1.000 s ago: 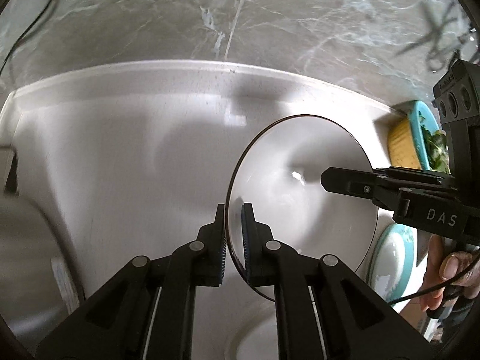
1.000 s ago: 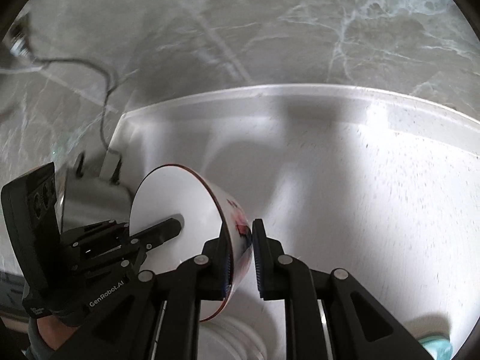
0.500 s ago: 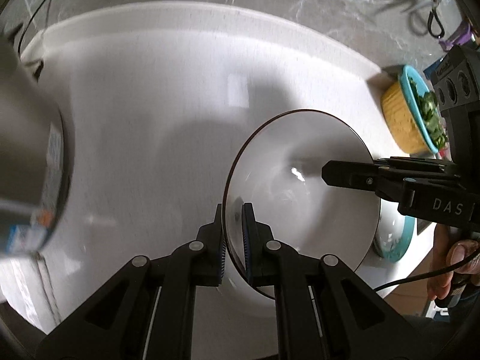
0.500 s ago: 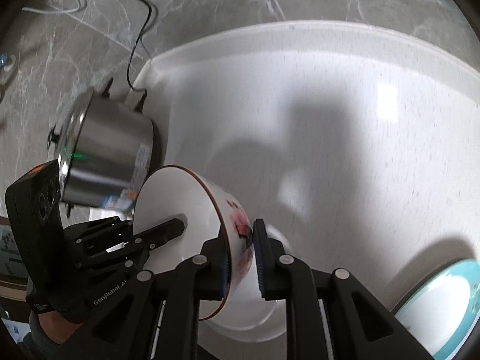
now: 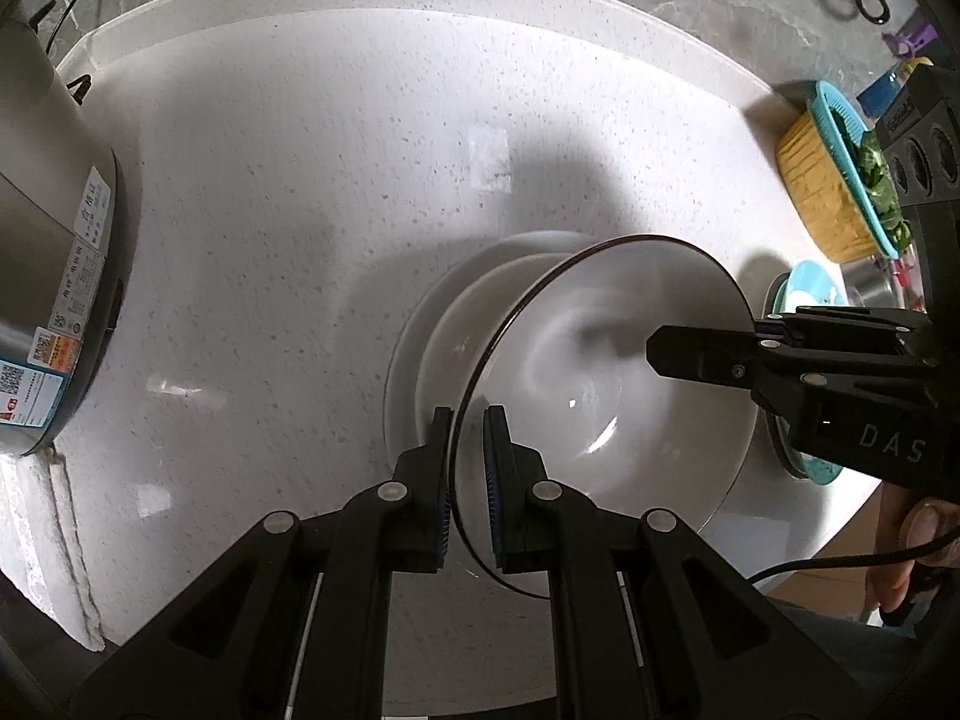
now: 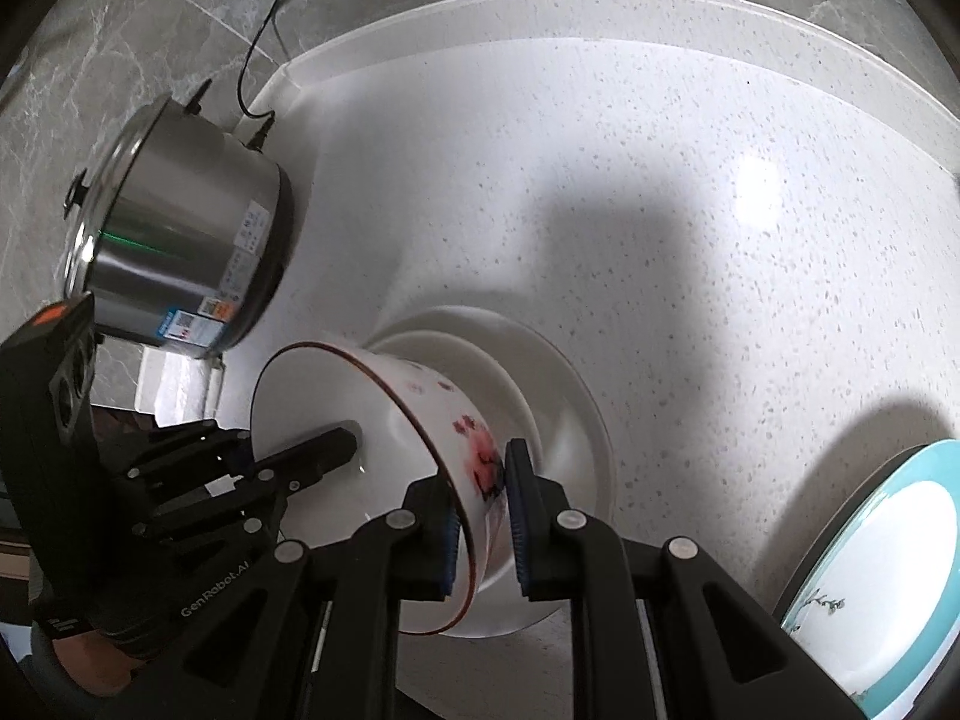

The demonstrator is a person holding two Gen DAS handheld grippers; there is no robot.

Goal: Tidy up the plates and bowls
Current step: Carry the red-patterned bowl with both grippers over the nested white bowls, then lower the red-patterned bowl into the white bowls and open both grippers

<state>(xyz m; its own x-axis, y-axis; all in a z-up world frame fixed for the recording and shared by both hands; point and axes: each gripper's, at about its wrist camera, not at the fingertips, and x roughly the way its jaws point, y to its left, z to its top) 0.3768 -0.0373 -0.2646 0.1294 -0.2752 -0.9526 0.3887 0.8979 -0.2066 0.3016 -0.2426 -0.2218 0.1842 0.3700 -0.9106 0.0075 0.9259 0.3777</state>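
Observation:
A white bowl (image 5: pixel 600 372) with a brown rim and red flowers on its side (image 6: pixel 474 456) is held tilted between both grippers. My left gripper (image 5: pixel 467 456) is shut on its near rim. At the opposite rim my right gripper (image 6: pixel 483 480) is shut on the wall, one pad inside and one on the flowers. Directly under the bowl a white plate (image 6: pixel 570 396) lies on the speckled counter (image 6: pixel 690 210). Whether the bowl's foot touches the plate (image 5: pixel 414 348) I cannot tell.
A steel pot (image 6: pixel 180 240) with a cable stands at the counter's left end, close to the plate. A teal-rimmed plate (image 6: pixel 888 540) lies to the right, near the front edge. A yellow and teal basket (image 5: pixel 834 192) of greens sits further right by the wall.
Both grippers have carried the bowl along the counter and lower. The white plate has come into view beneath it, and the steel pot and teal plate now show at the sides.

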